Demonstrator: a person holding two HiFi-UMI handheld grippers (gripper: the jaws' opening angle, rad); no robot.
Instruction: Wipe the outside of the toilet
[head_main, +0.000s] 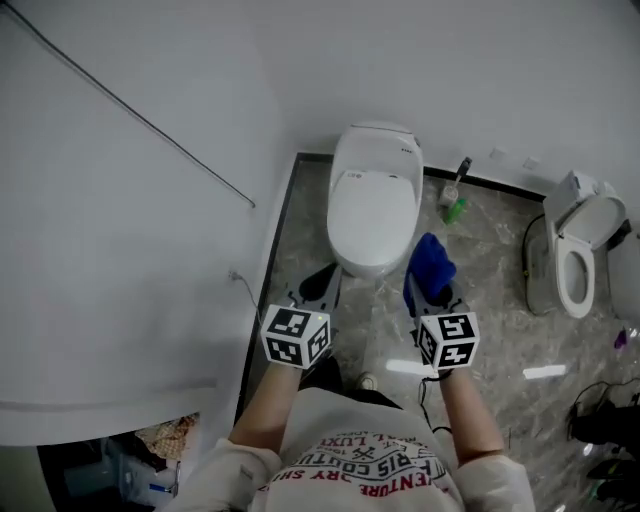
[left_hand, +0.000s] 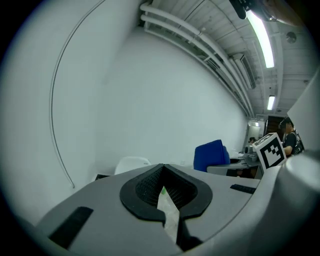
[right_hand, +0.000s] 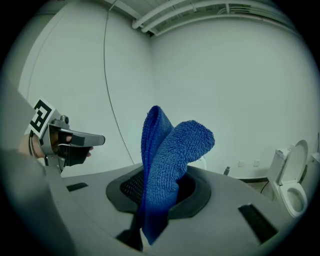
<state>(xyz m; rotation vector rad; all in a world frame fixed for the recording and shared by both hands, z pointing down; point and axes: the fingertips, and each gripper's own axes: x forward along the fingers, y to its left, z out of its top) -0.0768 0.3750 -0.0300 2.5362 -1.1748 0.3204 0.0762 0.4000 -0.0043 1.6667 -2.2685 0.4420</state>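
- Toilet (head_main: 373, 200): white, lid down, standing on the marble floor (head_main: 480, 330) against the far wall and close to the left wall. Neither claw touches it.
- Right claw (right_hand: 160, 196): jaws pinched onto a blue cloth (right_hand: 170, 155). The lower edge of the cloth sits in the grip, and the larger free part stands up beyond the tips, folded over itself. In the head view it hangs just near of the bowl's right front.
- Left claw (left_hand: 165, 194): jaws drawn together with only a thin seam between them and nothing held. It is level with the right claw, off the bowl's left front.
- Cloth handling (judged): a looped terry pile that is light, limp and compressible. It should mould to the curved shell, but it could drag out of the pinch under friction. A deeper bite near the fold would hold better.
- Toilet handling (judged): hard, glazed, smooth and fixed, so there is nothing to grasp and the work is surface contact only. Lead with the free wad of cloth and keep the hard tips off the glaze.
- Also present: a green bottle (head_main: 455, 210) at the far right of the toilet base, and a second toilet (head_main: 580, 255) with its seat up, well to the right.
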